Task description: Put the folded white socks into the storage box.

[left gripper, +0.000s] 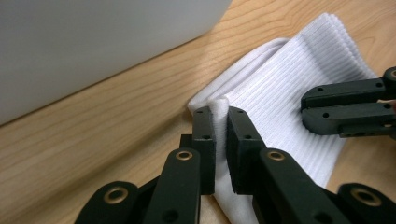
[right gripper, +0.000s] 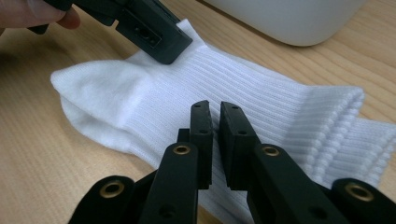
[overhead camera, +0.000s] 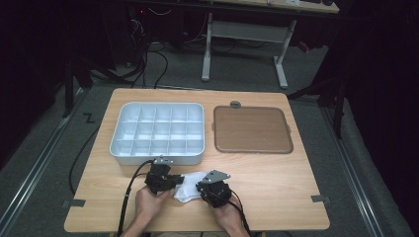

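Wooden table [overhead camera: 276, 187] carries a white sock [overhead camera: 190, 186] near the middle of its near edge, just in front of the grey compartment tray [overhead camera: 157, 131]. Left gripper [left gripper: 221, 114] pinches a fold of the sock's edge. Right gripper [right gripper: 215, 116] has its jaws nearly together, nipping the ribbed fabric. A brown lid [overhead camera: 252, 129] lies beside the tray.

Two handheld grippers, both matte black. The left gripper [left gripper: 221, 112] has two flat rectangular jaws dotted with small screw holes, carried on linkage arms with brass-ringed pivots. The right gripper [right gripper: 215, 108] is built the same way. From above, each body is blocky, topped by a grey three-cornered plate, with a black cable trailing back past bare forearms.
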